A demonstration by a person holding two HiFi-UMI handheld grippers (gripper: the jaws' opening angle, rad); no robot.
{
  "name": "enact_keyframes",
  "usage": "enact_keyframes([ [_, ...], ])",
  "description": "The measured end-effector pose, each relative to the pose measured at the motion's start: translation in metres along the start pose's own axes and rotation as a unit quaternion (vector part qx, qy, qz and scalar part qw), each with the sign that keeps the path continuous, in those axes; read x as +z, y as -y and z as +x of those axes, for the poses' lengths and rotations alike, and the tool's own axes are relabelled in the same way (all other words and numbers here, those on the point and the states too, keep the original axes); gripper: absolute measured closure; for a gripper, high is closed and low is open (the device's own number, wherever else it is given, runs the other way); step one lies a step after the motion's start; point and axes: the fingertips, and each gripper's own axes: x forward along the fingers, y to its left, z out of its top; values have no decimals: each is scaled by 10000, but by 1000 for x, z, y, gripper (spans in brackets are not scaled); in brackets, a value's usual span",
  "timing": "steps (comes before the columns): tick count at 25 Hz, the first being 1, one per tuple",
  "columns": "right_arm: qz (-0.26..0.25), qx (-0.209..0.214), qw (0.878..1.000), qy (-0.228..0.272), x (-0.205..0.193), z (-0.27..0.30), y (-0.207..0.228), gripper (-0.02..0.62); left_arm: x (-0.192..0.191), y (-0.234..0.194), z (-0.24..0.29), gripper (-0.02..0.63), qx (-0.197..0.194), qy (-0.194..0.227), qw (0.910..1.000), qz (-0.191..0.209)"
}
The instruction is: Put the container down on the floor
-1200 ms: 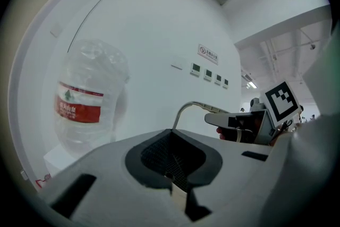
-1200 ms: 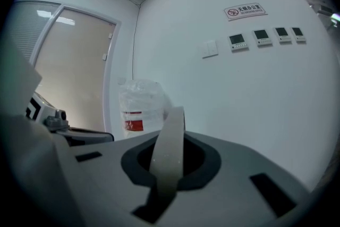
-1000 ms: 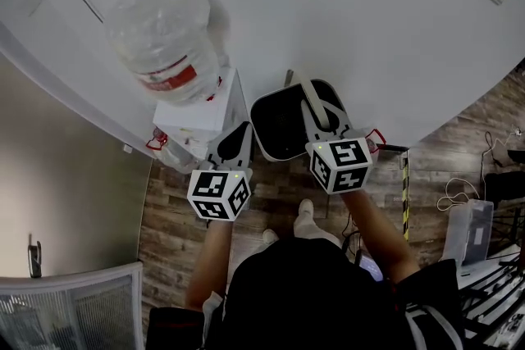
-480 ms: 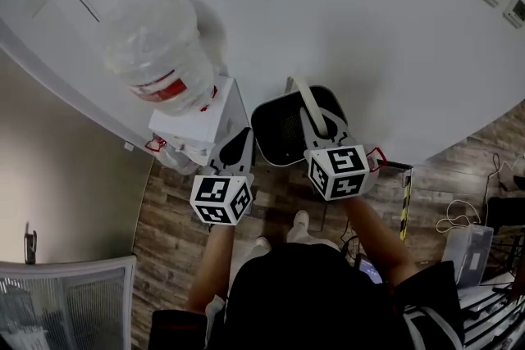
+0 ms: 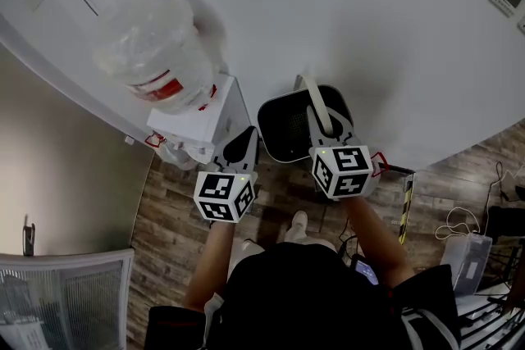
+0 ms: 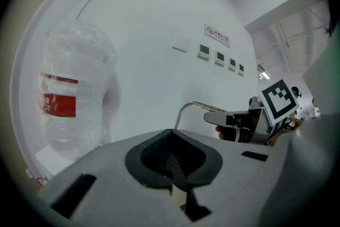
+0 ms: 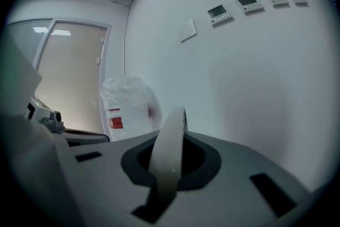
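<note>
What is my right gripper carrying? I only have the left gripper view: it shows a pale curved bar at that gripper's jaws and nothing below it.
Observer: In the head view that bar is the handle of a black container.
Operator: Is the grip closed?
Observer: Yes. The right gripper view shows the right gripper shut on the handle.
Operator: Is it down on the floor?
Observer: I cannot tell its height. The head view shows wooden floor in front of it and a white water dispenser close on its left.
</note>
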Motion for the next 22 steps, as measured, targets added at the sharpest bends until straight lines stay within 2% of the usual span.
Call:
enact_keyframes([
  [11, 119, -599, 9981, -33, -11, 13, -7, 561, -19, -33, -6, 589, -289, -165, 9994, -23],
  [16, 111, -745, 9972, 18, -23, 24, -9, 561, -37, -52, 2, 589, -429, -180, 9989, -3],
  [22, 10, -801, 9967, 115, -51, 44, -5, 561, -67, -73, 20, 589, -374, 2, 9993, -9],
])
